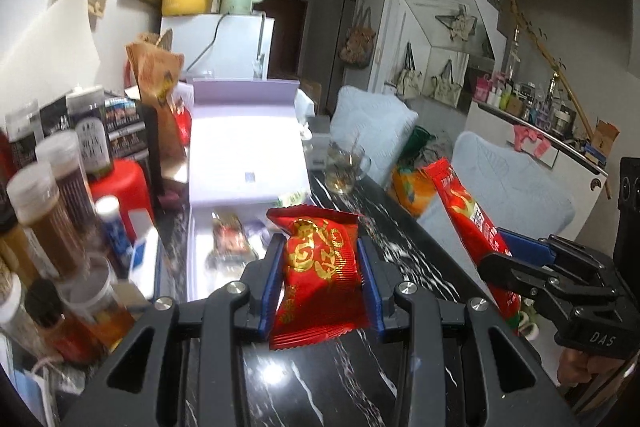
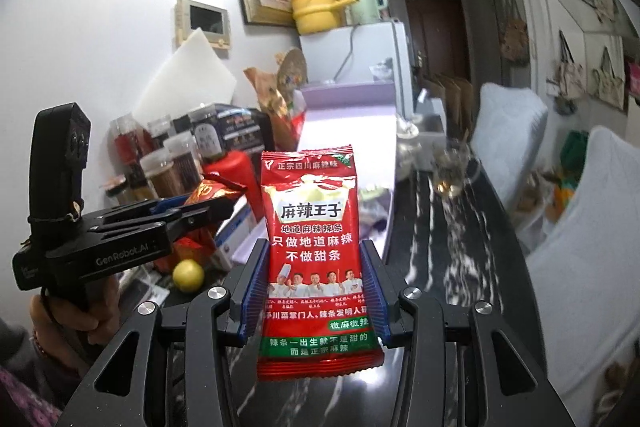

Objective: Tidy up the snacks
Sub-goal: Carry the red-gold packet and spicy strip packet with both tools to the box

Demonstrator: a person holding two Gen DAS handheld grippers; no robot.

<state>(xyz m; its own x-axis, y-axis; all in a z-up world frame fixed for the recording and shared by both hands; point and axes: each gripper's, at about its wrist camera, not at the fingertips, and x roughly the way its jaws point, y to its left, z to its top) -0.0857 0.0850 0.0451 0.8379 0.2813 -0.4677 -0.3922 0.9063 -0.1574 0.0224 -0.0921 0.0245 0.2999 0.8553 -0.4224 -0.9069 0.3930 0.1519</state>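
My left gripper [image 1: 320, 255] is shut on a red snack packet with gold print [image 1: 318, 267], held above the dark marble counter. In the right wrist view my right gripper [image 2: 314, 259] is shut on a tall red spicy-strip packet [image 2: 314, 227] with white and green lettering, held upright. The same tall packet [image 1: 468, 215] and the right gripper [image 1: 500, 251] show at the right of the left wrist view. The left gripper [image 2: 208, 211] with its gold-print packet [image 2: 208, 193] appears at the left of the right wrist view. An open lilac box [image 1: 244, 155] lies ahead, with loose snacks at its near end.
Spice jars [image 1: 44, 211] and a red container [image 1: 120, 187] crowd the left side. A glass mug [image 1: 346, 167] stands on the marble counter [image 1: 320, 379]. Pale blue chair backs [image 1: 500, 195] line the right edge. A yellow round fruit [image 2: 188, 275] lies near a person's hand [image 2: 68, 315].
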